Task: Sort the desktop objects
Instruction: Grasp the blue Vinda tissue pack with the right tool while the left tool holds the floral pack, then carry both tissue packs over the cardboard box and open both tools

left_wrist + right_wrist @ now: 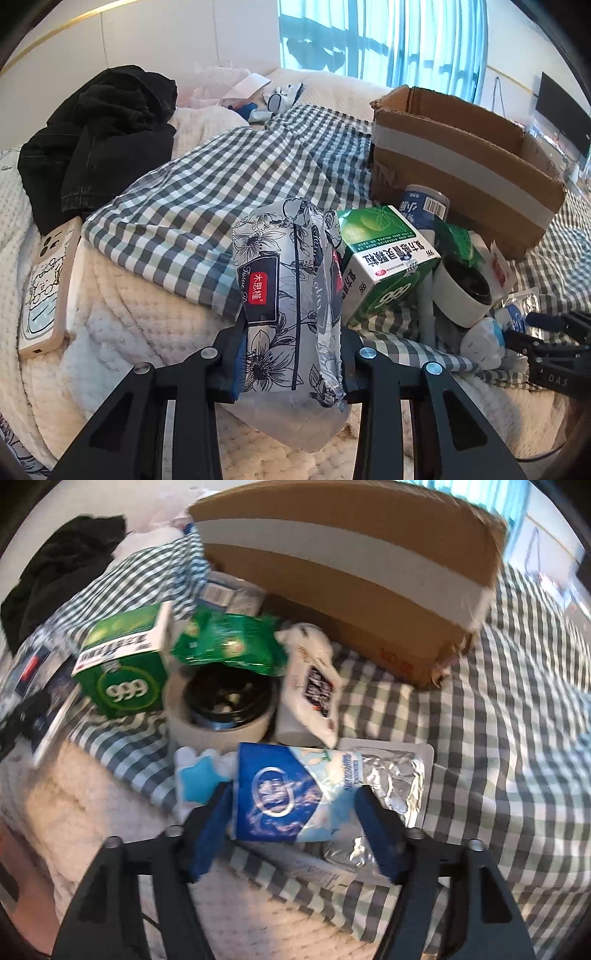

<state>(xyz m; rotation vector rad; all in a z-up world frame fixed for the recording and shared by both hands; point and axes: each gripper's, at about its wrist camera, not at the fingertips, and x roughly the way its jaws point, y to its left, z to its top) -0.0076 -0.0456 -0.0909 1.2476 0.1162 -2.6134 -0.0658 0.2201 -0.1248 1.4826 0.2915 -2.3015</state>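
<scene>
The floral tissue pack point(291, 295) sat pinched upright between the fingers of the left gripper point(290, 354), lifted clear of the white quilt point(140, 332), its lower end a cloudy film that was hard to read. Over on the other side, the right gripper point(295, 834) stood spread wide around the blue-and-white pouch point(291, 794), blue pads point(210, 830) just beside its edges; whether they touched it could not be told through the motion blur.

Behind the pouch lay a silver foil packet point(395, 775), partly covered by it, and a pale blue star-marked item point(195, 775), half hidden by the left finger. Further back crowded the white cup point(218, 716) with its dark inside, the green medicine box point(125, 672), a green crinkled bag point(229, 642) and a white wrapper point(314, 672), all touching or overlapping. A blue-labelled bottle point(424, 205) peeked from behind the box, mostly hidden.

The open cardboard box point(465, 162) stood behind the heap on the checked cloth point(207, 177). Open room lay to the left, toward the phone point(48, 280) by the black jeans point(96, 140).
</scene>
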